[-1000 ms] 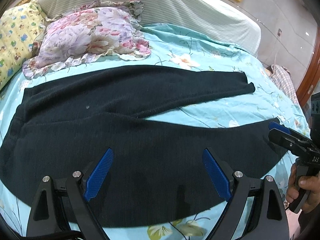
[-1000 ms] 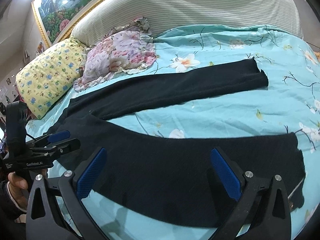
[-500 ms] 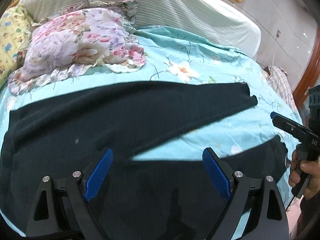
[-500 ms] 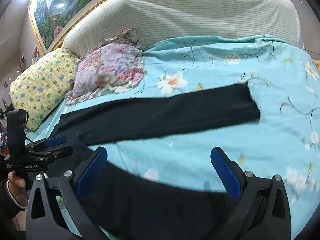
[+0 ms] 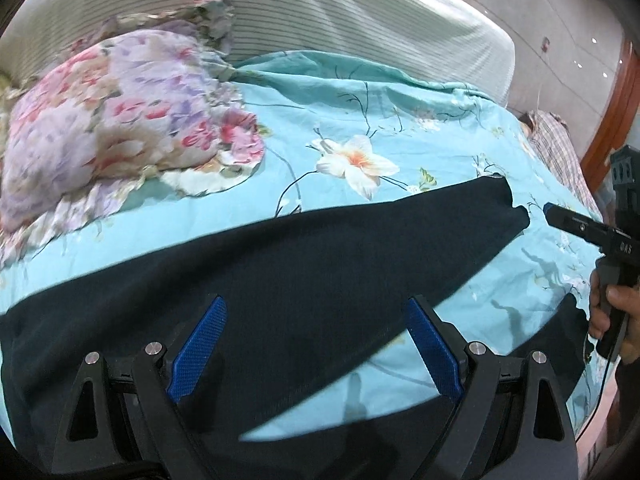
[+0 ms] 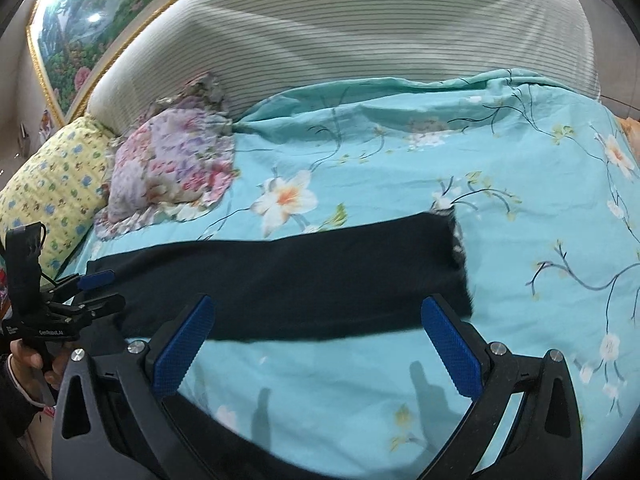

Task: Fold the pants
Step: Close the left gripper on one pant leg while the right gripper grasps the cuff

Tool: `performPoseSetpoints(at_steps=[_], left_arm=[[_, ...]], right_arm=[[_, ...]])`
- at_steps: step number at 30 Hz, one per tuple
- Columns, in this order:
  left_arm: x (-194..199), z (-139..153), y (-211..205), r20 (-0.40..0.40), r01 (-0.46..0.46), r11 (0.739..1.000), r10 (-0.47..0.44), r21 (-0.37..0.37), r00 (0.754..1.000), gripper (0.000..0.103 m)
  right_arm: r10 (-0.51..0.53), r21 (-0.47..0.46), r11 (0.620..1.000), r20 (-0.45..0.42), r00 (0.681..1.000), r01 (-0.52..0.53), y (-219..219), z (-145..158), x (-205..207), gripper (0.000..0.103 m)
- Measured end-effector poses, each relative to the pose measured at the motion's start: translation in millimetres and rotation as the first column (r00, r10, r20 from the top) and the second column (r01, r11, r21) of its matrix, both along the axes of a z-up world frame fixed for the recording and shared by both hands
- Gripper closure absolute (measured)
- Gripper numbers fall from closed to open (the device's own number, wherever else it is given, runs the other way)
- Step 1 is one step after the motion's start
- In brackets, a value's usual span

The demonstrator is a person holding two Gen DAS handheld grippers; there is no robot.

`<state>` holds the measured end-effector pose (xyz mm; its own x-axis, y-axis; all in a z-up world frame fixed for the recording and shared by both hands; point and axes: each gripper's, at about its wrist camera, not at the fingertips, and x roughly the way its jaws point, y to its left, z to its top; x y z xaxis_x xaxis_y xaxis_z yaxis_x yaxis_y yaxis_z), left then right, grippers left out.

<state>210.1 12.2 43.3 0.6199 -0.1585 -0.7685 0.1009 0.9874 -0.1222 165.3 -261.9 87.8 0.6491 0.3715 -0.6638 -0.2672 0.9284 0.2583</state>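
Pants: dark knit pants point(image 5: 320, 264) lie spread across a bed point(image 6: 540, 208) dressed in a turquoise floral sheet; both legs run toward the person's right, splayed apart with a wedge of sheet showing between them.
Far leg: flat on the sheet, its cuff point(image 6: 456, 256) ending near mid-bed, just below a printed white flower point(image 6: 286, 196).
Near leg: along the bed's near edge, passing under both tools; its end point(image 5: 568, 344) shows just beside the right hand point(image 5: 612, 312).
Left tool: the left tool point(image 5: 316, 352) hangs over the upper part of the pants, its blue pads point(image 5: 198, 348) set wide apart, nothing between them; in the right wrist view it shows at the waist end point(image 6: 96, 292), fingers parted.
Right tool: the right tool point(image 6: 316, 352) is spread wide and holds nothing, with the far leg and bare sheet framed between its pads point(image 6: 452, 352); whether either tool touches cloth cannot be told. From the left wrist view its tip point(image 5: 560, 216) sits near the far cuff.
Hands: the left hand point(image 6: 28, 360) grips its handle at the bed's edge.
Bedding: a floral pillow point(image 5: 124, 120) and a yellow patterned pillow point(image 6: 52, 188) rest against a striped headboard point(image 6: 360, 32), well apart from the pants.
Wall: a gilt-framed landscape painting point(image 6: 92, 24) hangs behind.
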Motion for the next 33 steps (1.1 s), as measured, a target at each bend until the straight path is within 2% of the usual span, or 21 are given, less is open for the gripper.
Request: performPoseSetpoints(at_steps=[7,15,20,26,29,31,32,33], left_arm=[[49,-9,-5,-0.046,0.075,0.997,-0.076,-0.006,0.996,0.011],[98,-30,-8,-0.104,0.146,0.988,-0.140,0.055,0.985,0.011],[117,-47,-9,-0.156,0.209,0.976,-0.197,0.067,0.968,0.011],[127,-61,-12,-0.204,0.264,0.962,-0.245,0.070,0.948,0.015],[127,-62,-17,-0.208,0.304,0.951,-0.287,0.056,0.935,0.025],[125,-61,-21,-0.217,0.335,0.941,-0.316,0.053,0.924,0.037],[124,-60,-23,-0.219,0.345,0.937,-0.326,0.053,0.920,0.050],[122,-59,-25,-0.222,0.355,0.933,-0.335,0.055,0.916,0.065]], right_arm=[[-0.029,0.006,1.000,-0.049,0.998,0.029,-26,-6,43,0.000],[-0.023,0.010,1.000,-0.114,0.993,0.024,-38,-22,91,0.004],[-0.022,0.007,1.000,-0.151,0.988,0.023,-43,-34,110,0.010],[-0.015,0.006,1.000,-0.184,0.983,0.016,-45,-45,124,0.022],[-0.023,0.001,1.000,-0.170,0.985,0.023,-47,-45,127,0.031],[-0.029,0.013,0.999,-0.173,0.984,0.032,-49,-44,128,0.051],[-0.035,0.016,0.999,-0.177,0.984,0.038,-50,-44,129,0.056],[-0.041,0.015,0.999,-0.178,0.983,0.044,-52,-44,129,0.067]])
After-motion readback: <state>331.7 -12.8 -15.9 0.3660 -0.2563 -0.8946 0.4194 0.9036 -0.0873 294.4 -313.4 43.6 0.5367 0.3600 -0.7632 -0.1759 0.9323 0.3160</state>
